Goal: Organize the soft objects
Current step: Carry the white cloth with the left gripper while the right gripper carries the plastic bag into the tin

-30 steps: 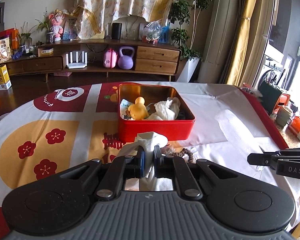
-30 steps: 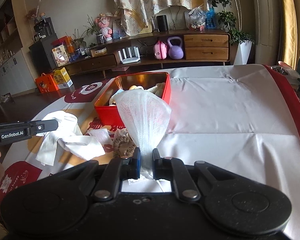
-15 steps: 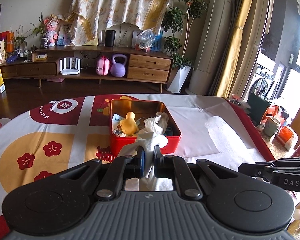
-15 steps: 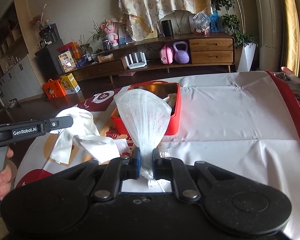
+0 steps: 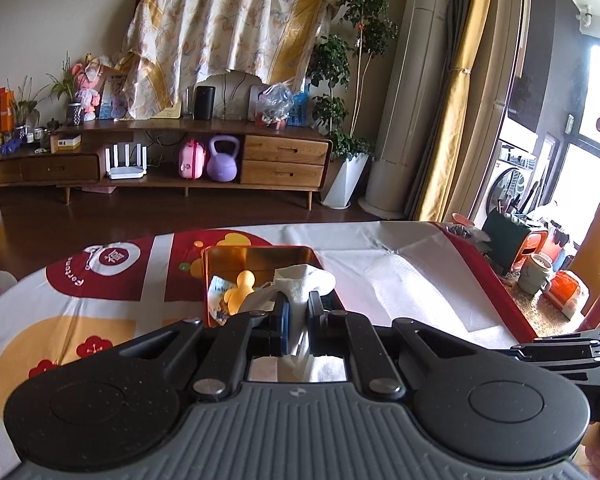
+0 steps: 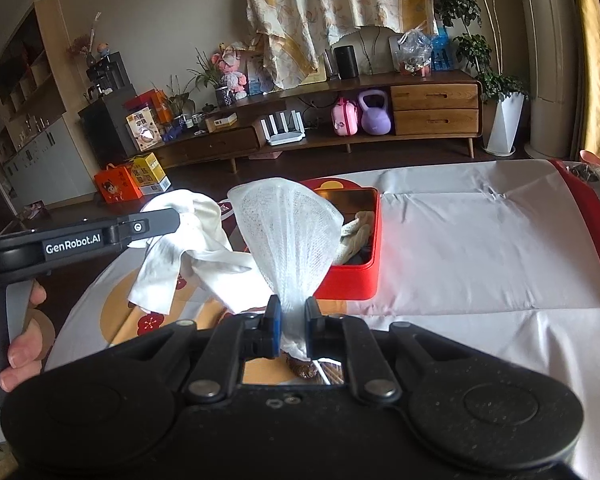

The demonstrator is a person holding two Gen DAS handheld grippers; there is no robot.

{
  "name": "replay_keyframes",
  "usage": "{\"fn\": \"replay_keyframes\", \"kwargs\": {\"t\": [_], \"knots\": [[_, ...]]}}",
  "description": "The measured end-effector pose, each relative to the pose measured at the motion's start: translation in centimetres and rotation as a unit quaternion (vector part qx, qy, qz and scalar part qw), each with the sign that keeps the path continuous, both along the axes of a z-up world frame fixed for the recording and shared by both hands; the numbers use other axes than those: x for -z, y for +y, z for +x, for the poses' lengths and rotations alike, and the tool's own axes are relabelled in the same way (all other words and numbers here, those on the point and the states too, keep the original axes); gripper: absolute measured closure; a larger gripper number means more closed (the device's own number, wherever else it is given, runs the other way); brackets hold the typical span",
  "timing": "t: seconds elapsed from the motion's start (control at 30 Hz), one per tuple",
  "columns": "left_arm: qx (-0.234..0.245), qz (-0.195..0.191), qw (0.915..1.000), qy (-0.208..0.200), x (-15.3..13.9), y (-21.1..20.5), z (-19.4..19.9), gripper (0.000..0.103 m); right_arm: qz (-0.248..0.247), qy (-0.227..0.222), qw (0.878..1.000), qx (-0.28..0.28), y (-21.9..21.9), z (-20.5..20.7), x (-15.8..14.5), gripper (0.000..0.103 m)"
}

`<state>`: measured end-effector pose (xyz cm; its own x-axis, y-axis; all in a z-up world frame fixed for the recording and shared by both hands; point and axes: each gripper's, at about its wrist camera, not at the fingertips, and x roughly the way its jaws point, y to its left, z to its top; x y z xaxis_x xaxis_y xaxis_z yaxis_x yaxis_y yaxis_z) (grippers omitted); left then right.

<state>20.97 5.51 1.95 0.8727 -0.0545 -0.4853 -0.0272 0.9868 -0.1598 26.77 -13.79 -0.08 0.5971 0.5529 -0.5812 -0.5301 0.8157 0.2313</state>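
Pinching one white cloth, the left gripper [image 5: 297, 309] and right gripper [image 6: 289, 317] each clamp a corner, likely to spread it for folding. This thin white gauzy cloth [image 6: 288, 236] hangs above the patterned tablecloth [image 6: 480, 248], before the red square tin [image 6: 352, 280]. Its span sags unseen; tin contents are partly hidden.

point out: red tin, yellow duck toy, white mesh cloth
red tin [image 6: 350, 280], right wrist view, near outer wall.
yellow duck toy [image 5: 242, 286], left wrist view, its body inside the tin.
white mesh cloth [image 6: 288, 232], right wrist view, fanned middle above the fingers.
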Motion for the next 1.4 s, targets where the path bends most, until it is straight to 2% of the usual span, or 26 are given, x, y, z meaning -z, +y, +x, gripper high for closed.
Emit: {"fn": "replay_keyframes", "kwargs": {"t": [0.63, 1.4], "knots": [[0.003, -0.001, 1.0000, -0.007, 0.0, 1.9, 7.2, 0.094, 0.000, 0.012, 1.000, 0.007, 2.9, 6.3, 0.1, 0.092], [-0.022, -0.015, 0.9992, 0.031, 5.5, 4.4, 16.7, 0.094, -0.027, 0.064, 0.997, 0.024, 7.3, 15.4, 5.6, 0.092]]}}
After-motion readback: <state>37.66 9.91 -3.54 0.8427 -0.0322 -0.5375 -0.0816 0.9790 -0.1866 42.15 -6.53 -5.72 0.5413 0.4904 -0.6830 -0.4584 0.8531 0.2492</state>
